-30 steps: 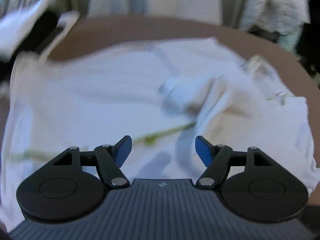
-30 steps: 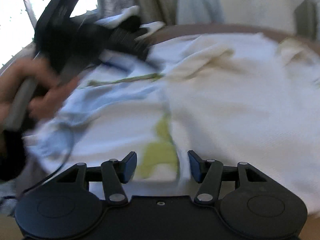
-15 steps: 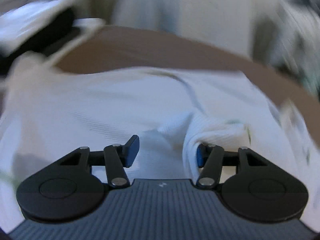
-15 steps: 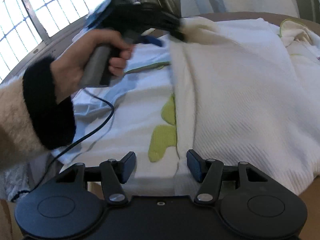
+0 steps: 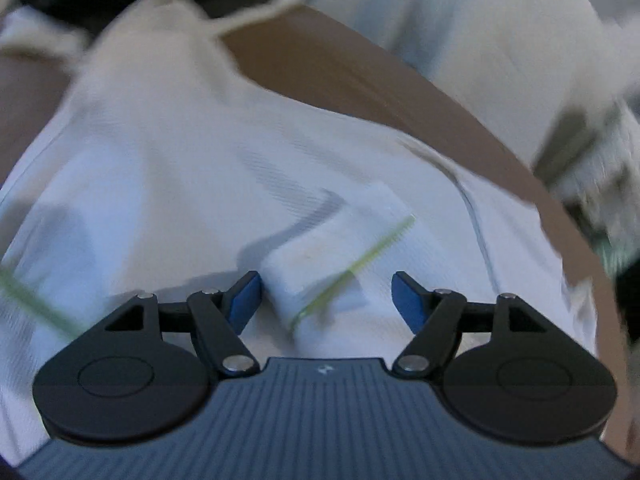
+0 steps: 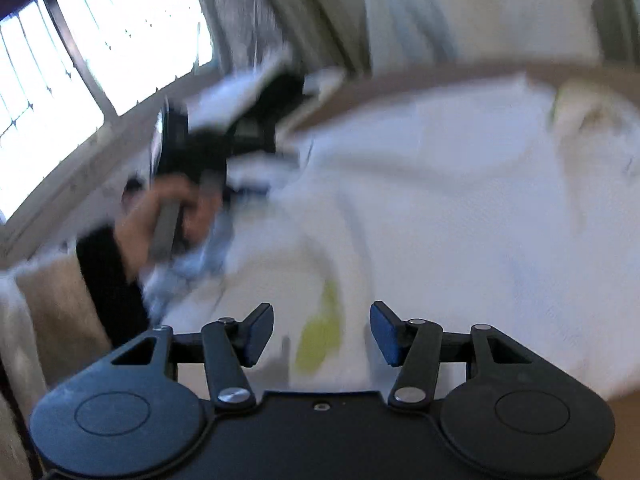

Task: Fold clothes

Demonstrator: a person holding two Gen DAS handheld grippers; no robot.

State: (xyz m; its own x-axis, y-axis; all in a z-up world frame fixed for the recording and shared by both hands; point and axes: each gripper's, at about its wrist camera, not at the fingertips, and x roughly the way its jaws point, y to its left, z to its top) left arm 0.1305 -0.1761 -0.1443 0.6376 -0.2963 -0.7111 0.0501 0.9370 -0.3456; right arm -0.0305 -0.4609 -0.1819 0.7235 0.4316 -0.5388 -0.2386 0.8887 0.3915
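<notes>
Both sets of jaws are spread wide with nothing pinched between them. The brown table [image 5: 360,68] carries the big white garment [image 5: 180,168], which is spread over most of its top and runs under both tools. The left gripper [image 5: 326,294] hovers just above a folded white flap with a thin green stripe [image 5: 360,264]. The right gripper [image 6: 322,334] sits over a yellow-green patch [image 6: 320,340] near the cloth's edge. In the right wrist view the person's hand [image 6: 160,216] grips the left tool's handle, black cuff [image 6: 108,272] showing, all pretty blurry
</notes>
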